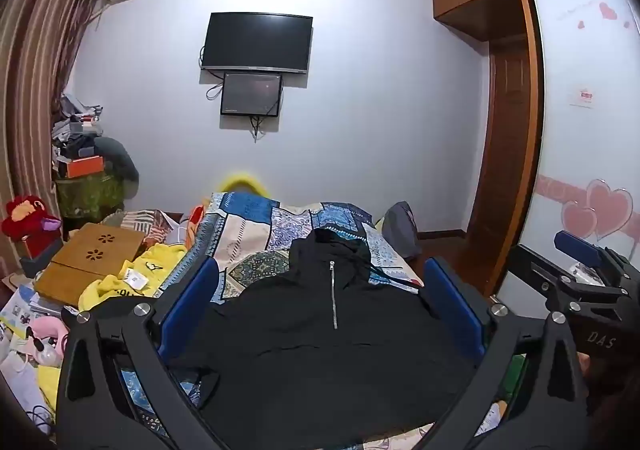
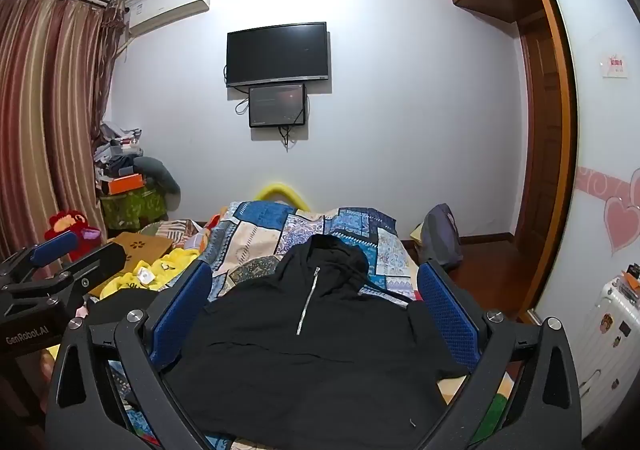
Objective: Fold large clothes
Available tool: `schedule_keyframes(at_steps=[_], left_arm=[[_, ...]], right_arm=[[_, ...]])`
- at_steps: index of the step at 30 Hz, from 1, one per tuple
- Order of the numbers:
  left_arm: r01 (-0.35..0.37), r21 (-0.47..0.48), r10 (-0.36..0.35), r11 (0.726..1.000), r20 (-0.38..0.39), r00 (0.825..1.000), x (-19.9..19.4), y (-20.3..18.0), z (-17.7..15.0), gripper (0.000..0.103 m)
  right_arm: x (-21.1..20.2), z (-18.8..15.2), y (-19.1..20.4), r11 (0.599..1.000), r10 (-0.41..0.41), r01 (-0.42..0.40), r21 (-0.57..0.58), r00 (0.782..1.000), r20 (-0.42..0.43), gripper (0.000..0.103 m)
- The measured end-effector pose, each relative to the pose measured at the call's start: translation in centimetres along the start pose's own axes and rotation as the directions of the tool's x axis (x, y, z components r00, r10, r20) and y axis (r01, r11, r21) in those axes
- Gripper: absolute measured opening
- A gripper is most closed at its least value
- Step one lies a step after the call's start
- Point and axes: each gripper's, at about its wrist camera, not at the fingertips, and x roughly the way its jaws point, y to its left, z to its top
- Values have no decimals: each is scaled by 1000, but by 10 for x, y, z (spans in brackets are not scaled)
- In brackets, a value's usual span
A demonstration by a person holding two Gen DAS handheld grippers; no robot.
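Now we hold the left gripper [image 1: 320, 290] and right gripper [image 2: 316, 290] spread wide, empty, above the black hoodie [image 1: 320, 330] at lower centre.

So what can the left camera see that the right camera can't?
Only the left wrist view shows the pink plush toy low at the left edge and the right gripper out at the side.

Only the right wrist view shows the white ribbed suitcase with stickers and the left gripper.

Both show the black zip-front hooded jacket lying flat on the blue patchwork bedspread, the black wall-mounted television, the yellow fleece garment, and each camera's own jaws wide open, touching nothing.
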Motion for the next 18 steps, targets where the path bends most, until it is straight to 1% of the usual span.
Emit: schedule_keyframes(at_steps=[1,6,7,9,10,13,15,18], left_arm=[[6,-2,-6,1000,16,1000,-1,0,0,103],[27,0,-27,1000,-5,1000,1,0,-1,103],[34,0,-34,999,-13,999,5,5,2,103],[27,0,-27,1000,-6,1000,7,8,2,103],[28,1,-28,1000,-7,1000,9,13,5,103],[29,6,-29,1000,-4,1000,-2,22,4,103],[11,15,-11,1000,-1,1000,0,12,1,103],[5,20,-5,1000,-2,1000,1,9,2,103]], right_arm=[[0,0,-1,1000,1,-1,6,1000,1,102],[0,1,-1,1000,1,-1,4,1000,0,102],[0,1,0,1000,0,0,2,1000,0,102],[-2,1,2,1000,1,-1,-2,1000,1,102],[3,1,-5,1000,2,-1,14,1000,-8,102],[3,1,-4,1000,3,-3,17,1000,-9,102],[2,2,-3,1000,4,-3,17,1000,-11,102],[1,2,-2,1000,3,-3,17,1000,-10,102]])
